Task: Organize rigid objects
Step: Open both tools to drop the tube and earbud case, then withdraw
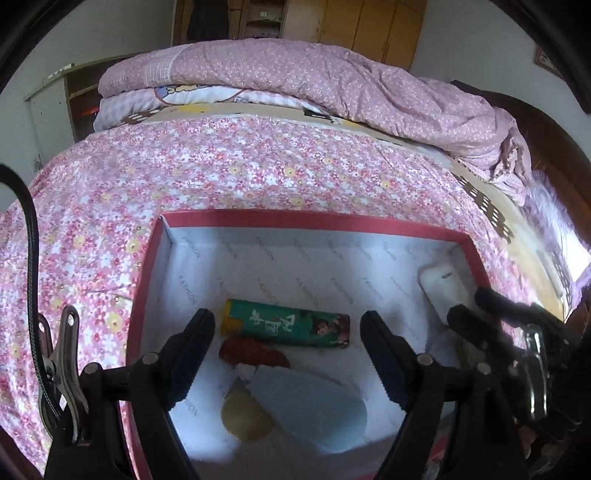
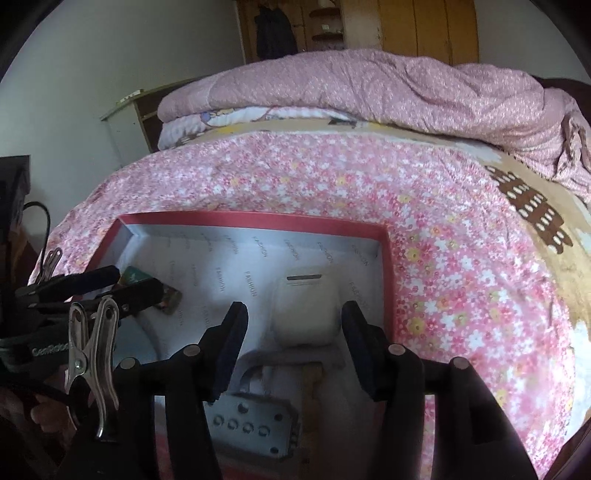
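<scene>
A red-rimmed box (image 1: 303,218) with white lining sits on the floral bedspread. In it lie a green lighter (image 1: 286,328), a red item (image 1: 253,352), a pale blue flat piece (image 1: 306,400), a yellowish round piece (image 1: 245,417) and a white case (image 1: 441,291). My left gripper (image 1: 284,360) is open and empty above the lighter. In the right wrist view my right gripper (image 2: 293,349) is open and empty over the white case (image 2: 304,310), above the box (image 2: 255,218); a grey perforated part (image 2: 251,430) lies below. The left gripper (image 2: 122,284) shows at the left there.
Folded pink quilts (image 1: 295,74) are stacked at the far side of the bed. A brown patterned blanket (image 2: 528,210) runs along the right. A wooden wardrobe (image 1: 369,26) and a shelf unit (image 1: 62,99) stand behind. The right gripper (image 1: 480,306) reaches into the box's right side.
</scene>
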`<state>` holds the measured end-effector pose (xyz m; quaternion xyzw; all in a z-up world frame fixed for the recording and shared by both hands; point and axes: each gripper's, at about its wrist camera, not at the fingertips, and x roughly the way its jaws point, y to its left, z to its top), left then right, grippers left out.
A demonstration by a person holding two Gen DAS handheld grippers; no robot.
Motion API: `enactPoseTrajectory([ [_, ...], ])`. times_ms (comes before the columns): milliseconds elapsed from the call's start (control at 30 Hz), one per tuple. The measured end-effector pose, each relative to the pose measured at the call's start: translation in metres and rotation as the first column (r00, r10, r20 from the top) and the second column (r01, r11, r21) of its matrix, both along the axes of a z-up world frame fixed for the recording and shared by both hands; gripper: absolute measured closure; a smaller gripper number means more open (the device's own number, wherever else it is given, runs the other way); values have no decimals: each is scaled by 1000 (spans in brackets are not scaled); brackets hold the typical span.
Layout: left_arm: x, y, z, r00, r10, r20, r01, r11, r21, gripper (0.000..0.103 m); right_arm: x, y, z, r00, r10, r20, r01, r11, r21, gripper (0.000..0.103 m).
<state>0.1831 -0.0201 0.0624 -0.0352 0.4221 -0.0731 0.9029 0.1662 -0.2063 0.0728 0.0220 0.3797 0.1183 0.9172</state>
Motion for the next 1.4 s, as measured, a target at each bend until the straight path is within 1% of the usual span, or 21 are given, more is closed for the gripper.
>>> enactPoseTrajectory([
  [67,-6,-2,4,1000,-2,12,2,1000,14,19,-6,0,3,1000,4,12,-4,1000,-2,47],
  [167,-14,-6,8,1000,-11,27,10,1000,30,19,-16,-1,6,1000,12,19,-13,1000,4,40],
  [200,-17,-6,9,999,-13,32,12,999,35,19,-19,-1,7,1000,17,20,-17,1000,9,39],
  [367,-29,-6,13,999,-16,35,14,999,49,19,-34,-3,6,1000,13,11,-13,1000,25,39],
  [467,-35,-4,14,999,-16,31,14,999,44,19,-43,-5,6,1000,5,4,-5,999,38,39],
  [800,-62,8,17,999,-37,21,36,999,35,19,-74,-9,9,1000,10,6,-10,999,35,39],
  [1000,-81,15,16,999,-46,12,46,998,30,19,-94,-8,7,1000,23,-10,-23,999,43,39],
  [1400,-108,18,10,998,-61,2,61,997,46,19,-127,-4,2,999,38,-38,-35,997,66,39],
])
